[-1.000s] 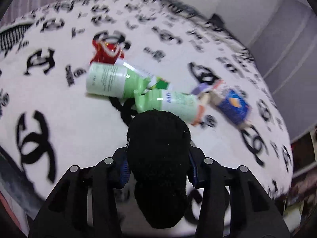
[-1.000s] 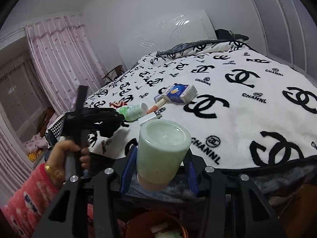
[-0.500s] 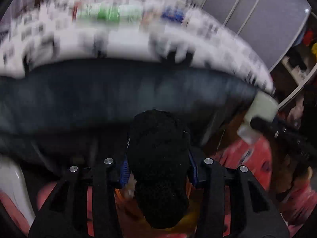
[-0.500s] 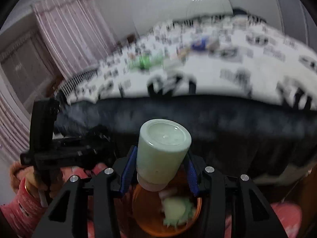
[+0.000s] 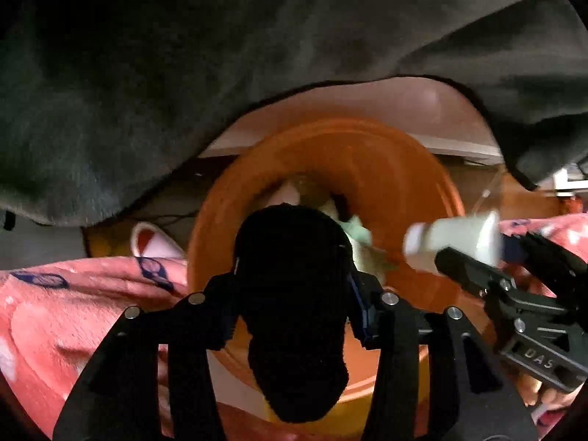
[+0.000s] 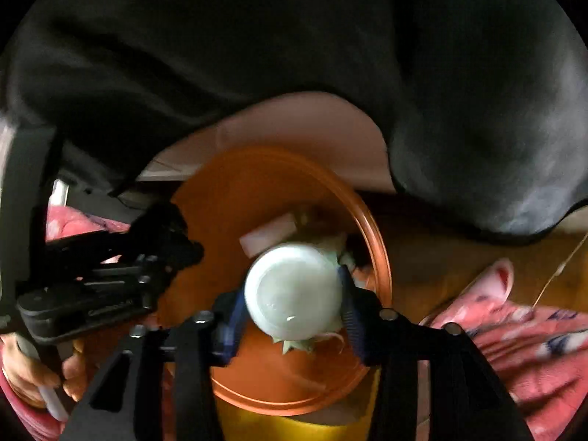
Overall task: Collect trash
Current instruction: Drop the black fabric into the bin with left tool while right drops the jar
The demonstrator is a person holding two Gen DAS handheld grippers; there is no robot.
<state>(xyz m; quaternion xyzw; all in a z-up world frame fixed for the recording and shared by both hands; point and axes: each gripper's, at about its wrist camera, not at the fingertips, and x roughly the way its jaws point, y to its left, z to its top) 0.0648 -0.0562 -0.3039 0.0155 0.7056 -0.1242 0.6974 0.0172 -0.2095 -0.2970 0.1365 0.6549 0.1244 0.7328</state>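
Step in hand: the drop, both loads carried over the bin, an orange round bin standing on the floor just beside the bed's edge, under the overhang of the dark blanket. Left tongs: pinching a black fuzzy wad, held above the near half of the bin mouth. Right tongs: pinching a pale green bottle by its sides, its flat end toward the camera; in the left view the bottle lies roughly level over the bin's right rim. Bin contents: pale scraps and a white block at the bottom, partly hidden by both loads. Surroundings: pink patterned clothing to either side; wooden floor at right. Next move, by judgement: spread each pair of tongs in turn so the wad and bottle fall inside. The bottle looks nearer the rim, so it may need shifting toward the middle first, lest it strike the edge and roll out. Both views are blurred; finer detail cannot be told.
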